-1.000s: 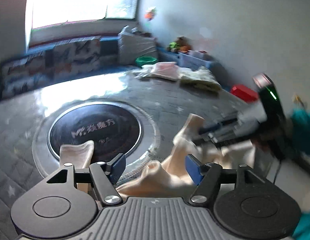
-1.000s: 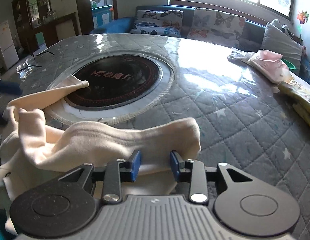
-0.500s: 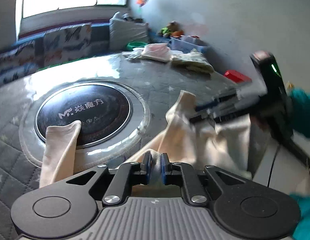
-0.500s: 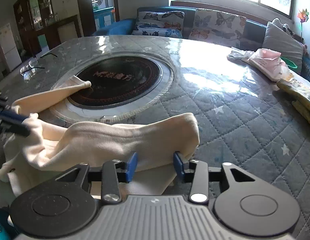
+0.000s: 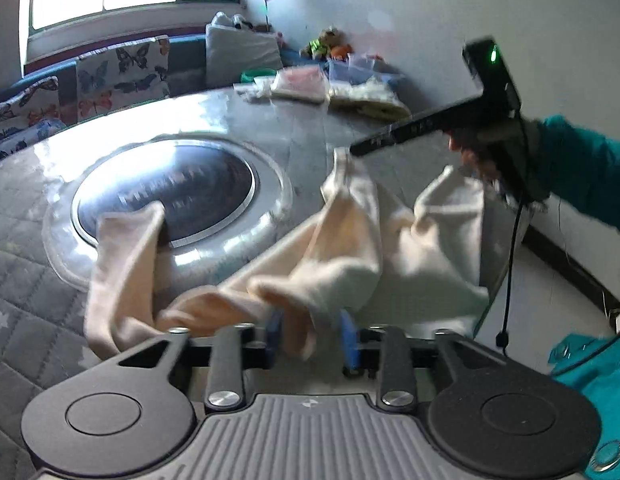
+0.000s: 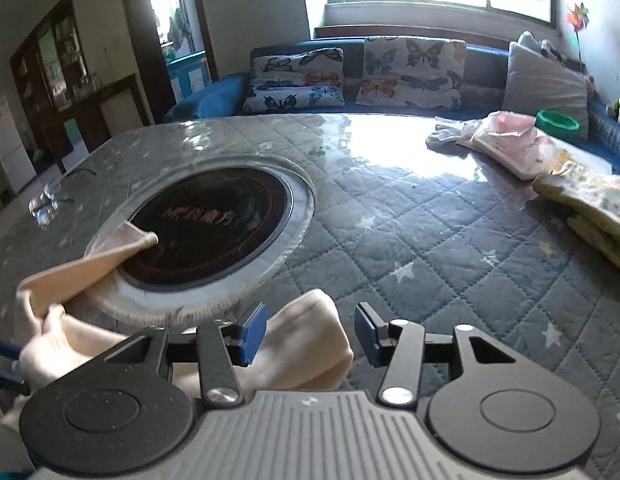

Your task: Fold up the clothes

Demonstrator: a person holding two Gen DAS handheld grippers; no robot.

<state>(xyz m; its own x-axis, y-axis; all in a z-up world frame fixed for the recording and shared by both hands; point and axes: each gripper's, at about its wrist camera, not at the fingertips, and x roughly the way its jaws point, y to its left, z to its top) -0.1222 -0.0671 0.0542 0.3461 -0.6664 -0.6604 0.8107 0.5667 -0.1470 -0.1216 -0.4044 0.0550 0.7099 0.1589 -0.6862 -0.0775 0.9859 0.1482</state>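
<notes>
A cream garment [image 5: 350,240] lies crumpled at the near edge of the quilted table [image 6: 430,240]. One of its narrow ends [image 6: 137,240] rests on the dark round cooktop. My left gripper [image 5: 312,338] has its jaws opening, and a fold of the garment hangs loosely between the blue pads. The right gripper [image 6: 310,334] is also opening over another rounded fold of the garment [image 6: 305,340], with a gap beside the right pad. From the left wrist camera, the right gripper [image 5: 356,150] is held by a hand in a teal sleeve, its tip at the raised cloth edge.
A round cooktop [image 6: 213,224] with a pale rim is set into the table. Folded clothes [image 6: 590,196] and a pink bundle [image 6: 506,140] lie at the far right. A sofa with butterfly cushions [image 6: 390,72] stands behind. A cable [image 5: 510,264] hangs from the right gripper.
The left jaws pinched shut on the cream fold half a second ago and have since spread apart. The right jaws have widened steadily, and the right gripper has drawn back and lifted slightly.
</notes>
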